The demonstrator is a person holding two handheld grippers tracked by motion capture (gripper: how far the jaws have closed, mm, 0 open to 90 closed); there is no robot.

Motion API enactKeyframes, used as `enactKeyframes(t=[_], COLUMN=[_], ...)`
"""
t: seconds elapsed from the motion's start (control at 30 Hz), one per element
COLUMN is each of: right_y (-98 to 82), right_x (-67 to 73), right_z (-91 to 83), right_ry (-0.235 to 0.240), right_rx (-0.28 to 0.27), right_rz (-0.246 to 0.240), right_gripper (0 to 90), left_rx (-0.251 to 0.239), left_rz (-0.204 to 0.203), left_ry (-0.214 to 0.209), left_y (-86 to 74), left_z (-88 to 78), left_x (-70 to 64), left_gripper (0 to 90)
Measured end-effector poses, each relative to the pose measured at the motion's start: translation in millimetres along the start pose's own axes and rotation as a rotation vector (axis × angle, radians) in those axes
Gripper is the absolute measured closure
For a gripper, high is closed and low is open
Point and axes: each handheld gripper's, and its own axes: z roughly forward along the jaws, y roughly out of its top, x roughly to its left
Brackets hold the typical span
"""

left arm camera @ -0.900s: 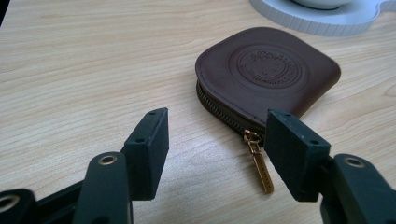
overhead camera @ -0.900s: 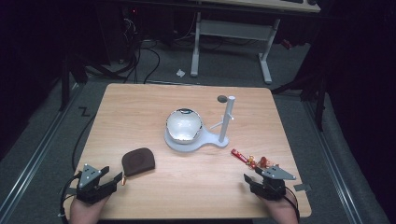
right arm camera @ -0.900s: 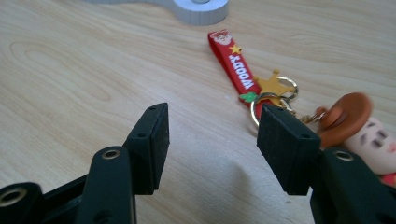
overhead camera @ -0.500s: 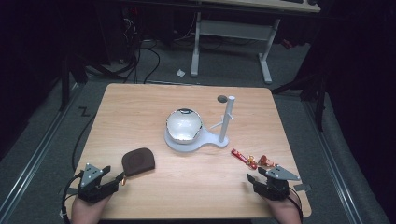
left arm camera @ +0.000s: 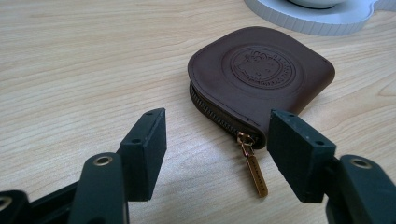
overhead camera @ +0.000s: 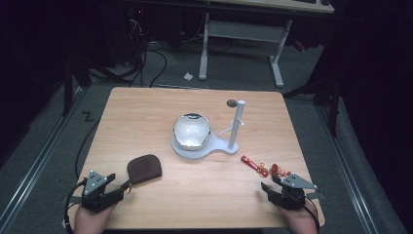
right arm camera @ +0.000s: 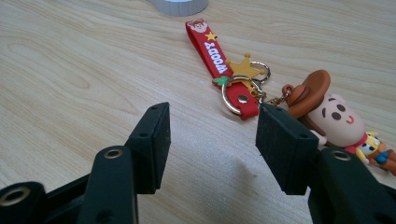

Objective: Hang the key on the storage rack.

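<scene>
A brown leather coin pouch (overhead camera: pixel 144 168) lies flat at the table's near left, its gold zipper pull (left arm camera: pixel 254 170) pointing toward my left gripper (overhead camera: pixel 121 187). That gripper is open just short of the pouch (left arm camera: pixel 261 74), with nothing between its pads (left arm camera: pixel 147 149). A keychain (overhead camera: pixel 265 168) with a red strap (right arm camera: pixel 215 56) and a small cowboy figure (right arm camera: pixel 336 116) lies at the near right. My right gripper (overhead camera: pixel 265 187) is open close in front of it, holding nothing; its right pad (right arm camera: pixel 285 144) stands beside the figure.
A white stand (overhead camera: pixel 204 146) carries a shiny round bowl (overhead camera: pixel 191 130) and an upright post (overhead camera: pixel 237 124) at the table's middle. A small dark disc (overhead camera: pixel 232 103) lies behind the post. Dark floor, cables and desk legs surround the table (overhead camera: pixel 146 112).
My right gripper has edged slightly back toward the near right. The left gripper and the objects have stayed where they were.
</scene>
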Motion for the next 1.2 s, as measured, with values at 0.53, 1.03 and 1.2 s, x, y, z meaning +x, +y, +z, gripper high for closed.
enactKeyframes(t=[0.53,1.03,1.2], right_y=[4.7,15.2,27.9], right_x=[-6.9,-7.1,-10.5], right_z=[-1.8,-8.2,-11.0], right_ry=[0.013,0.033,0.035], right_rx=[0.149,0.326,0.396], right_rz=[-0.065,-0.118,-0.168], right_gripper=[51.1,50.1,49.9], left_rx=[-0.017,-0.019,-0.018], left_rz=[-0.001,0.001,0.004], left_ry=[-0.028,-0.038,-0.044], left_y=[0.0,0.7,0.9], left_z=[-2.0,-2.6,-2.5], left_x=[0.2,1.4,1.5], left_gripper=[33.5,33.3,33.4])
